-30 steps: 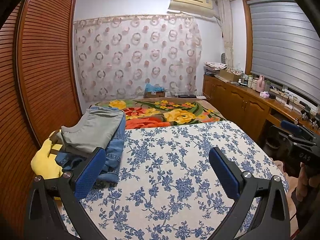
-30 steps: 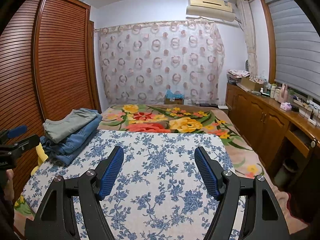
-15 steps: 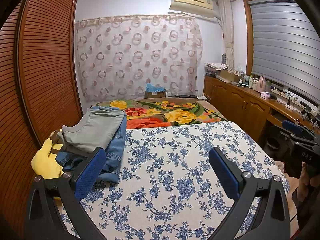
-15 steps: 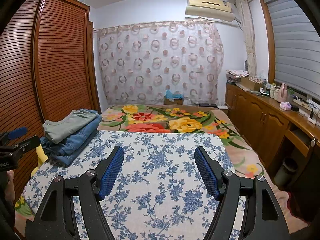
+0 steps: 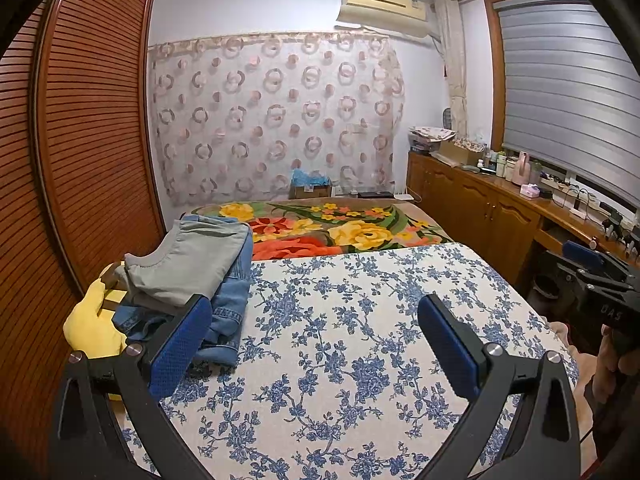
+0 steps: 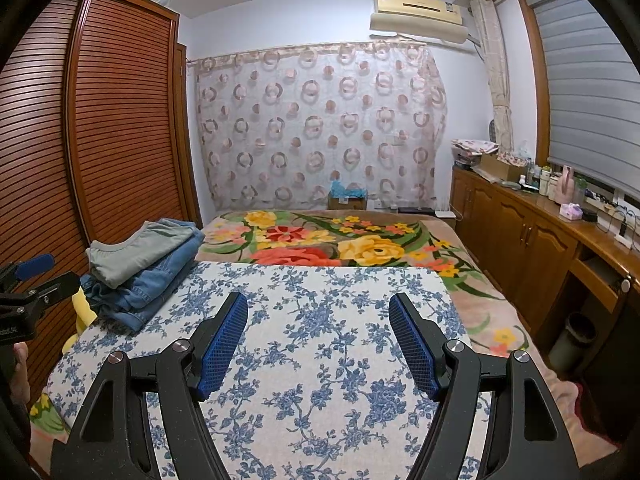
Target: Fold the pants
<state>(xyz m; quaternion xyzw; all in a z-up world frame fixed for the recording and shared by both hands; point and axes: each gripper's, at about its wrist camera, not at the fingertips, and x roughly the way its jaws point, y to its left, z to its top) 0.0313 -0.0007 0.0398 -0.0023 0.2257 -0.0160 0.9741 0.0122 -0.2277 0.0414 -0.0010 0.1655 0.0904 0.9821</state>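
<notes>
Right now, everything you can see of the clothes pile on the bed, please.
The clothes pile sits at the left edge of the blue-floral sheet, beside the slatted wardrobe. On top lie grey-green pants, folded flat, waistband toward the cameras. Under them are blue denim jeans, folded, seams showing. A yellow fabric item sticks out from under the pile's near left side. Neither the left gripper nor the right gripper touches the pile.

Yellow garment [image 5: 90, 330] mostly buried under jeans [image 5: 230, 308] — counter bottles [image 6: 550, 182] too small.
</notes>
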